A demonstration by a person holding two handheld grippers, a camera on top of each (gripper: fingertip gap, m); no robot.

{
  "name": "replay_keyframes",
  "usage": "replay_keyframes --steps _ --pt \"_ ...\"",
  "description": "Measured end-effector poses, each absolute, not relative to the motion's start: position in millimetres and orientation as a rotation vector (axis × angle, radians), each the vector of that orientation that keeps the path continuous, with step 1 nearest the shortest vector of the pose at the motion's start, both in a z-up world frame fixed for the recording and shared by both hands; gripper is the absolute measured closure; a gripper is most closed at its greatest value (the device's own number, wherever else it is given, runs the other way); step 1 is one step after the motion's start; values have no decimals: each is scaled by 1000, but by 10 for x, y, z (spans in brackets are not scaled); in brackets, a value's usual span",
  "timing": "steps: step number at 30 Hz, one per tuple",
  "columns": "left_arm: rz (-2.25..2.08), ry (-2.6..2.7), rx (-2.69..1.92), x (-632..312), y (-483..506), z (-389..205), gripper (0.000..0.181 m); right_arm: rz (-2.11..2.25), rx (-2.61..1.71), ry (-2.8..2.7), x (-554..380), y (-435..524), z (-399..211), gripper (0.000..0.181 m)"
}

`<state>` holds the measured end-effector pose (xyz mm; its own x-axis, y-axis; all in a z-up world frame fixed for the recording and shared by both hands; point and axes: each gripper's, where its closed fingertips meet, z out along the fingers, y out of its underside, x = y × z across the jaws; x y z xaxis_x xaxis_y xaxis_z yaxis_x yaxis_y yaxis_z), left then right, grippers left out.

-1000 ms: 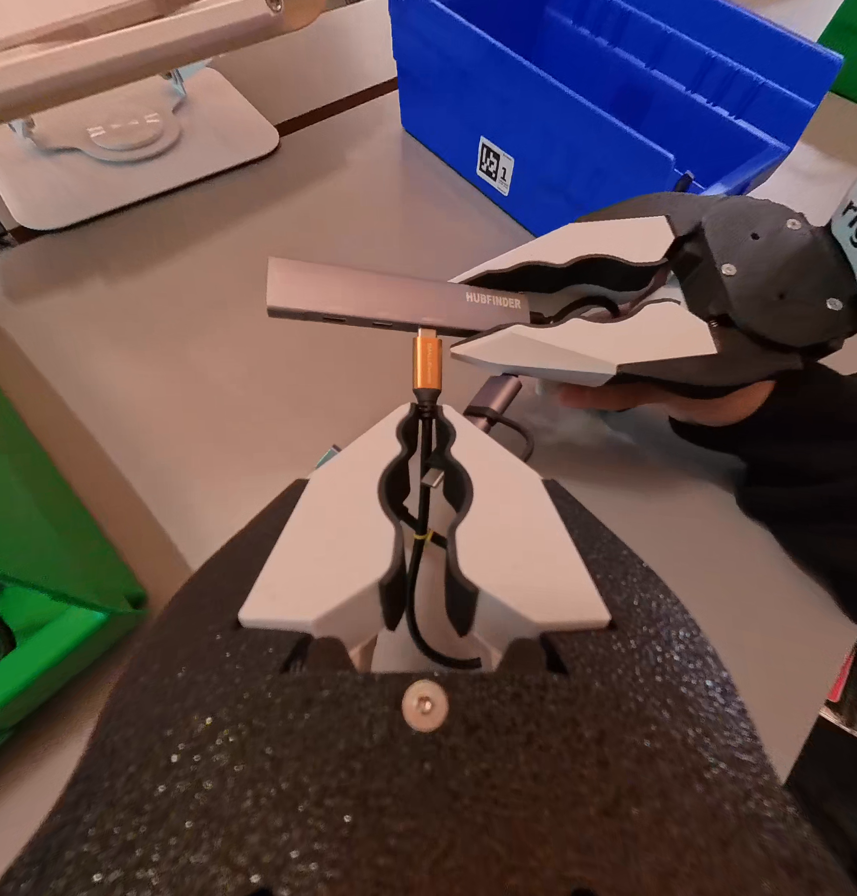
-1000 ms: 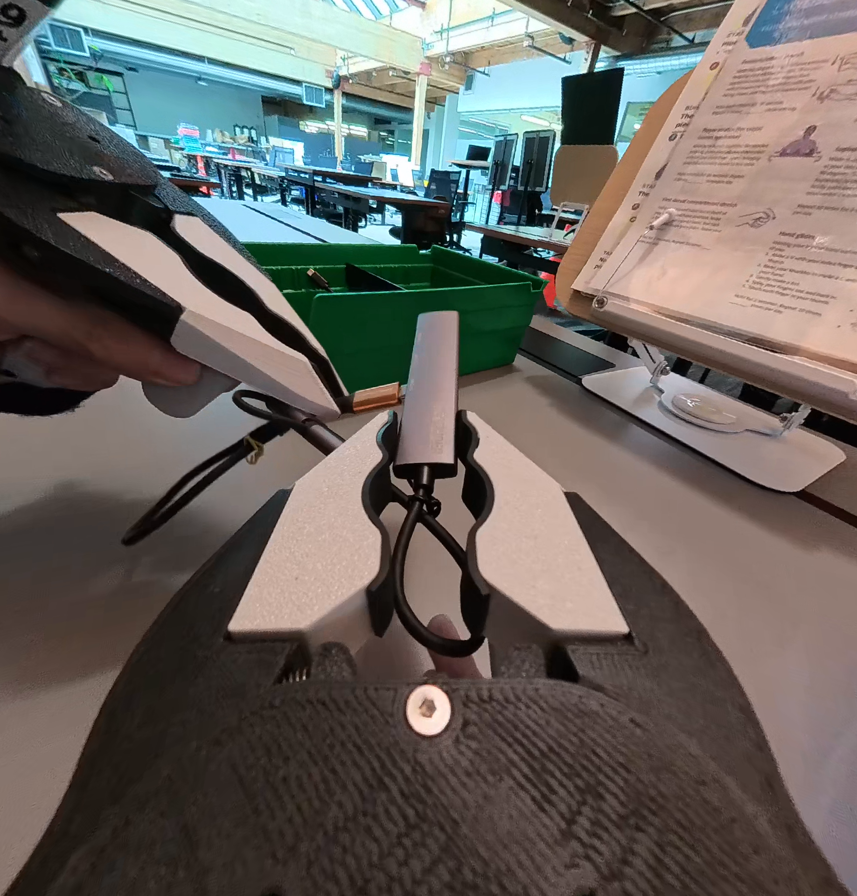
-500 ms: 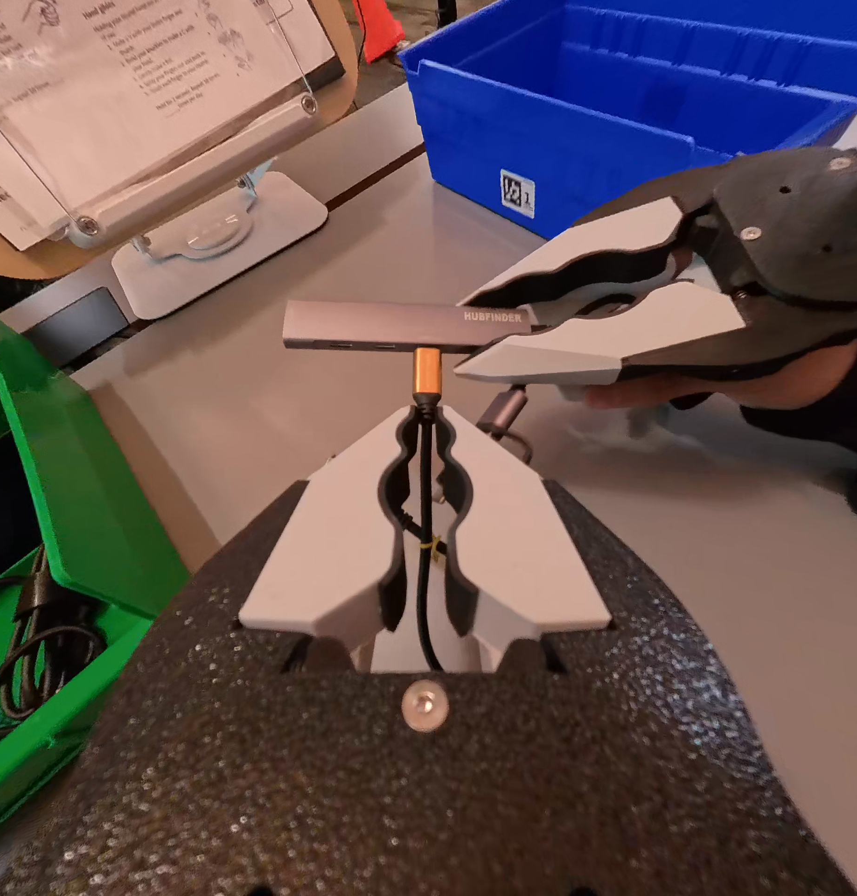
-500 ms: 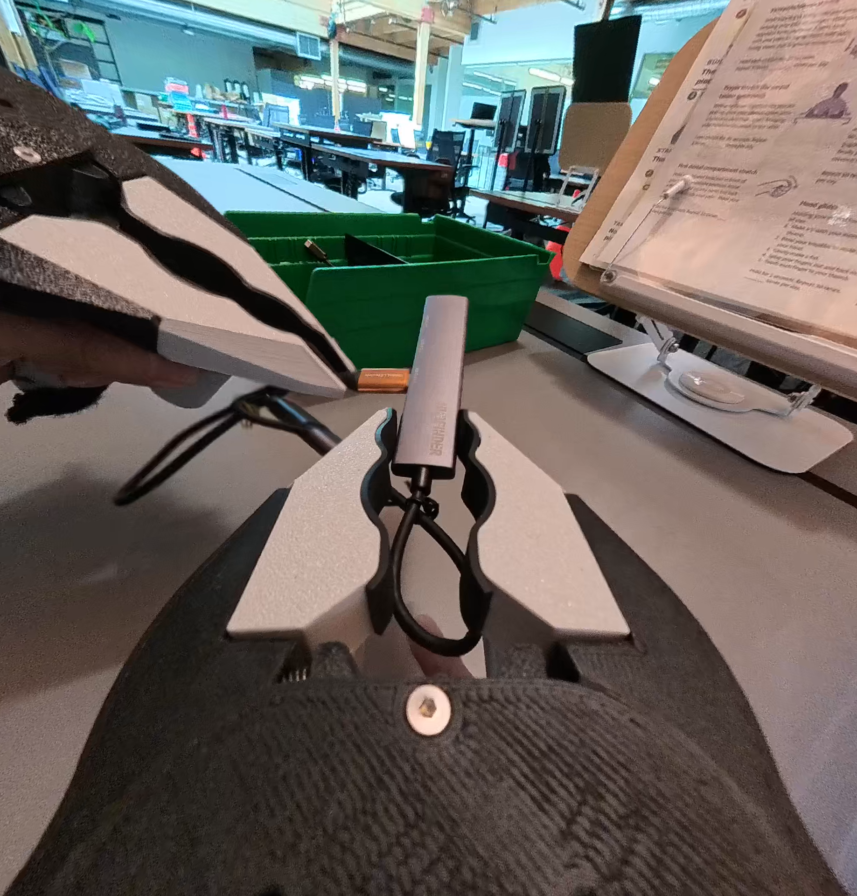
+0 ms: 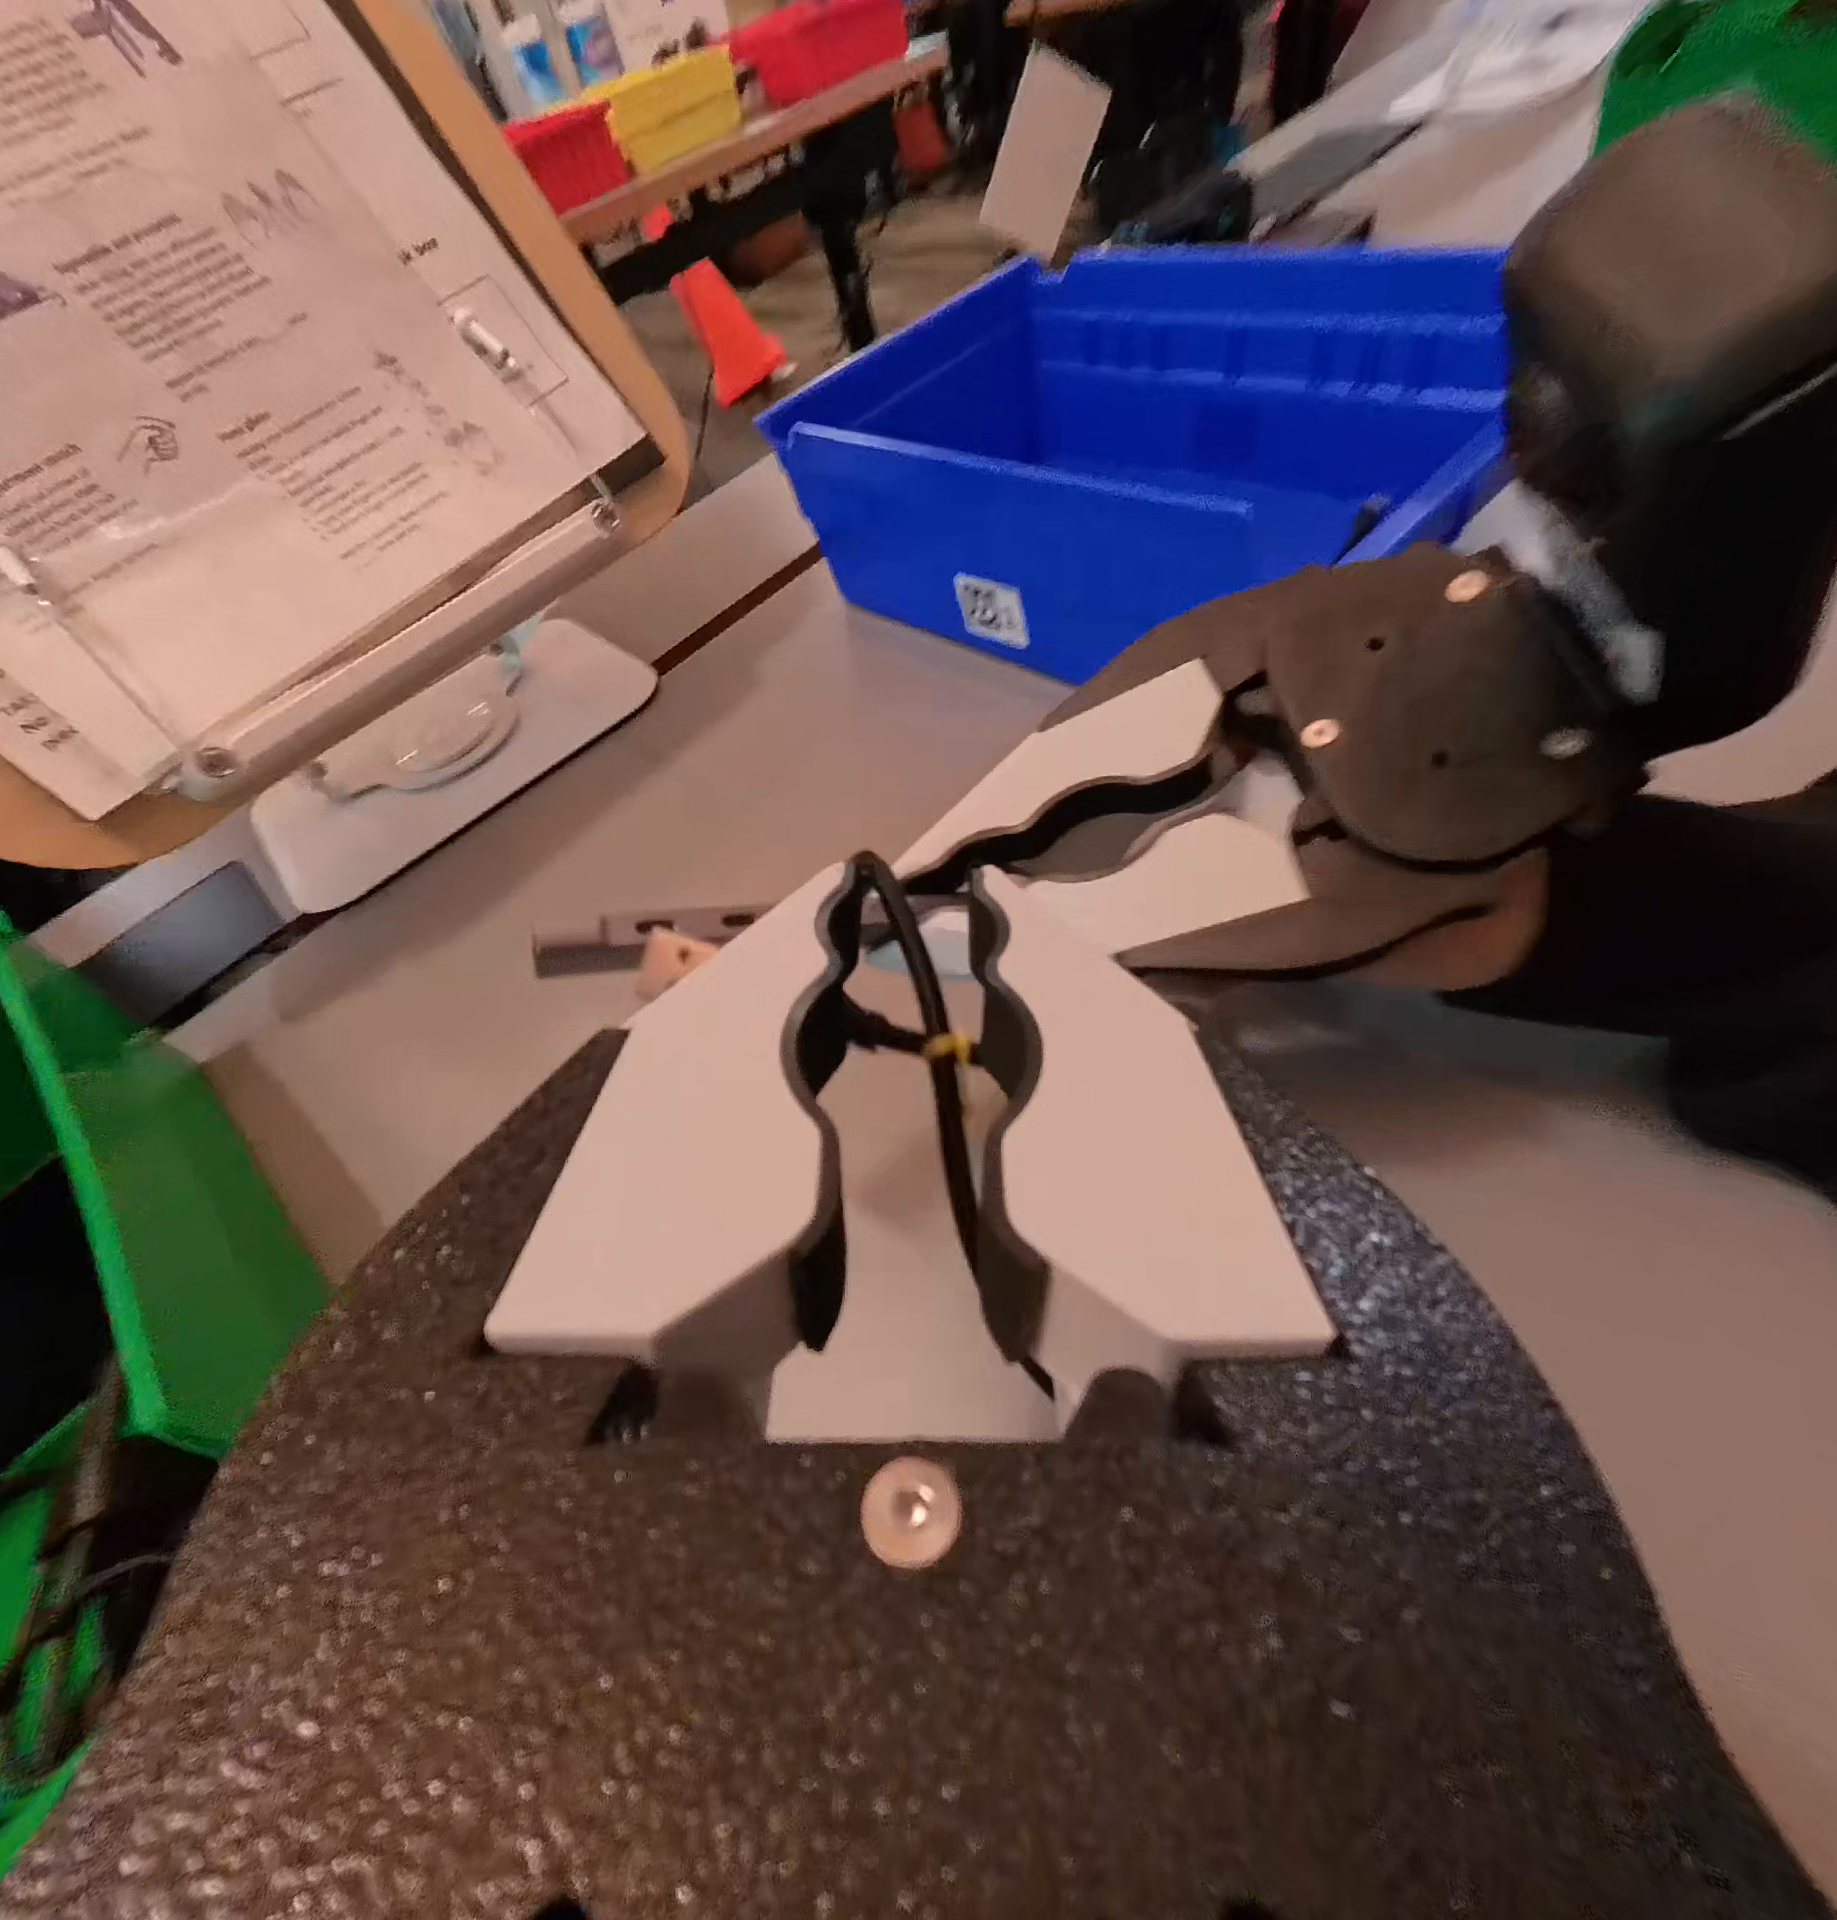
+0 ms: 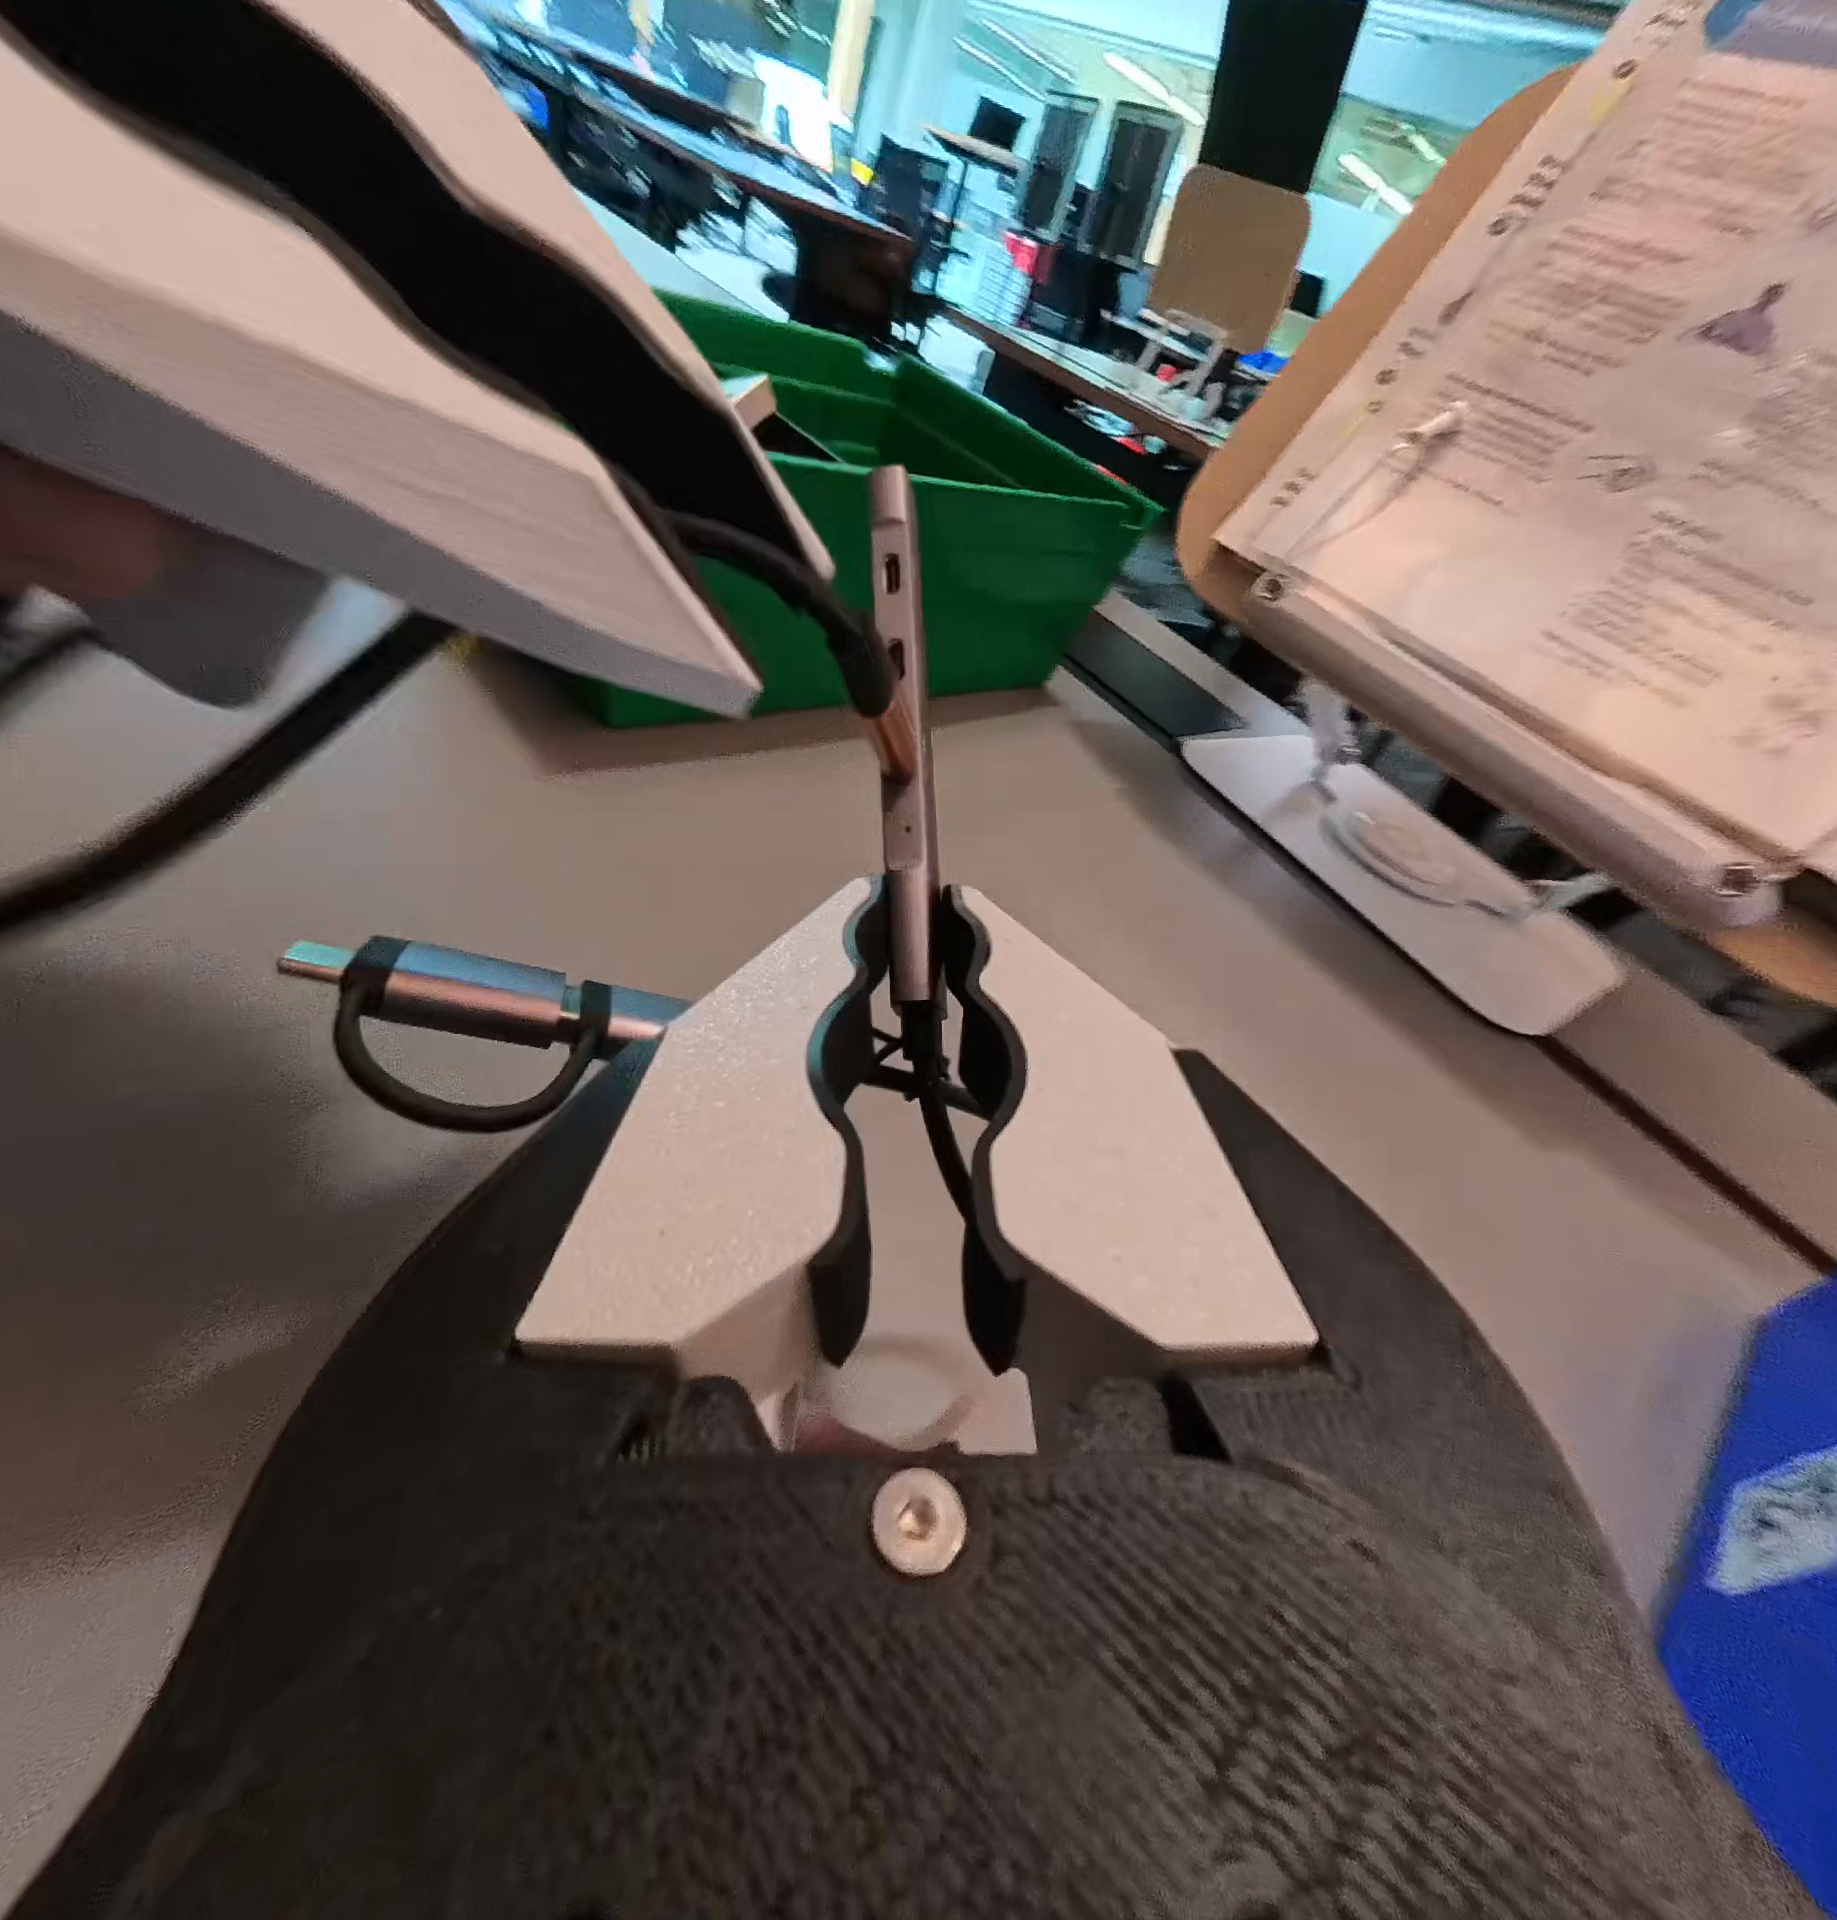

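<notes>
My right gripper (image 6: 909,894) is shut on one end of a slim grey hub (image 6: 906,644), held on edge with its ports facing left, low over the grey table (image 6: 478,831). A black cable (image 6: 831,613) with a copper plug (image 6: 893,740) meets the hub's side at a slant. The cable runs back between the fingers of my left gripper (image 5: 909,883), whose jaws stand a little apart, so the cable (image 5: 935,1049) lies loose between them. The left gripper (image 6: 784,634) hovers close above the hub. The hub's grey connector tail (image 6: 478,987) lies on the table.
A blue bin (image 5: 1101,488) stands beyond the right gripper's fingers (image 5: 1122,748). A green bin (image 5: 93,1143) with cables is at the left. A document stand (image 5: 270,416) on a white base (image 5: 457,769) is behind. The green bin (image 6: 976,582) and the stand (image 6: 1568,468) also show in the right wrist view. The left gripper's tips are roughly 6 cm from the right gripper's.
My left jaws have parted slightly around the cable. Both grippers have come closer together and lower toward the table. The hub has turned on edge and the plug now meets it at a slant.
</notes>
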<state>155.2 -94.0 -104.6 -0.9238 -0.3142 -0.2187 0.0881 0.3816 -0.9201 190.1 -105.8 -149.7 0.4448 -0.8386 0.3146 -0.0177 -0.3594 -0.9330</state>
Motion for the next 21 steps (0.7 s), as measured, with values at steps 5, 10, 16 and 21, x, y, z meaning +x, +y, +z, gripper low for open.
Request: replay_keyframes --steps 5,10,16,21 --pt "-1898 2118 -604 1773 -601 -790 145 -1449 -1748 671 1926 -1287 -1330 173" --pt "-2127 2233 -1126 2045 -519 -949 114 -1733 -1762 405 1829 -1111 -1137 172" --pt "-2442 2451 -1285 1815 -821 -982 171 -1709 -1755 193 1708 -813 -1151 167" --pt "-2569 2556 -1441 1785 -813 -1064 176 -1299 -1581 347 1667 -868 -1094 121"
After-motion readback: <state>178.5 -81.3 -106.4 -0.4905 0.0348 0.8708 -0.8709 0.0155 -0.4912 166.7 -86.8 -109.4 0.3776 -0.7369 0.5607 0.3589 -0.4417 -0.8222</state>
